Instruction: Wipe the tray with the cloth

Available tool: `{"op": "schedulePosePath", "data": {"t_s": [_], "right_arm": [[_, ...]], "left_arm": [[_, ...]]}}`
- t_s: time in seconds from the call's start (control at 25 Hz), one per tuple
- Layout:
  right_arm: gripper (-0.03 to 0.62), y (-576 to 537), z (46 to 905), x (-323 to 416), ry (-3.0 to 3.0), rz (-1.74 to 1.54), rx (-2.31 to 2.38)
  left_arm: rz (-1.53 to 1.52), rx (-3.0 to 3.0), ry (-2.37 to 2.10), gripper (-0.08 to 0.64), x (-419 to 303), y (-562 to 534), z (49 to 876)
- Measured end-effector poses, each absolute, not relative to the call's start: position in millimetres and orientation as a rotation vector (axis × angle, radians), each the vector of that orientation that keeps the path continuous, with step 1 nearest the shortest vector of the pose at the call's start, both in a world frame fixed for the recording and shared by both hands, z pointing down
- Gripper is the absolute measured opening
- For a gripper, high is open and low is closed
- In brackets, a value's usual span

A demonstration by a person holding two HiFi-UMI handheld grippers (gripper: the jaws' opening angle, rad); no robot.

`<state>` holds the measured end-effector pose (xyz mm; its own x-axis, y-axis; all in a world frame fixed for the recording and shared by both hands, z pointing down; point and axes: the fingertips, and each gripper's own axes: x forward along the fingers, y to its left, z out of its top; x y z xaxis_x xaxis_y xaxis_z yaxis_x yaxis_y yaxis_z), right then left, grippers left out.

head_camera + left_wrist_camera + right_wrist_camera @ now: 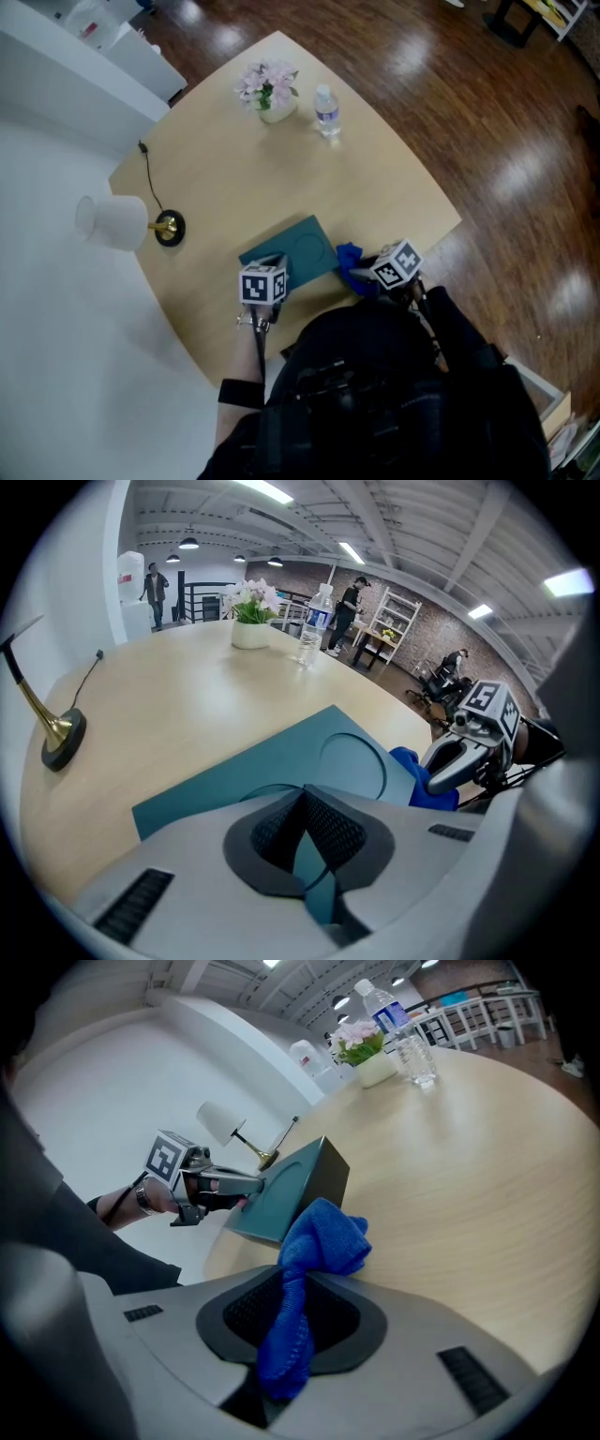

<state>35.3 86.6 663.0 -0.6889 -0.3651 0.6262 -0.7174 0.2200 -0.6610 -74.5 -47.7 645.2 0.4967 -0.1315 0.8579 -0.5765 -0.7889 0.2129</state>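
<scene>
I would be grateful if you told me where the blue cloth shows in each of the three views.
Head view: cloth low centre, right of the tray.
Left gripper view: right of centre, at the tray's right edge.
Right gripper view: centre, pinched in the right gripper, by the tray's corner.
Shared landmark: the teal tray.

Teal tray (295, 247), bright blue cloth (319, 1241), pale wood table (234, 159), pink flowers (267, 82) in white pot (277, 113), white lampshade (112, 222), brass-and-black lamp base (169, 229), dark brown floor (487, 141)
</scene>
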Motion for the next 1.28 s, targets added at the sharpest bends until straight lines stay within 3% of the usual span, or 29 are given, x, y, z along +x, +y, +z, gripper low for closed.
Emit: {"op": "schedulePosePath", "data": {"t_s": [0.64, 0.96, 1.28], "right_arm": [[0.081, -100.6, 650.3, 89.0, -2.174, 1.415, 1.428], [0.081, -86.1, 653.6, 79.6, -2.227, 1.605, 1.381], [0.081, -24.5, 663.7, 64.5, -2.176, 1.596, 1.263]], "left_arm": [[1.244, 2.222, -0.608, 0.003, -72.6, -47.5, 645.1], [1.239, 2.22, -0.591, 0.003, -72.8, -50.0, 643.2], [1.227, 2.23, -0.579, 0.003, -73.2, -48.1, 642.8]]}}
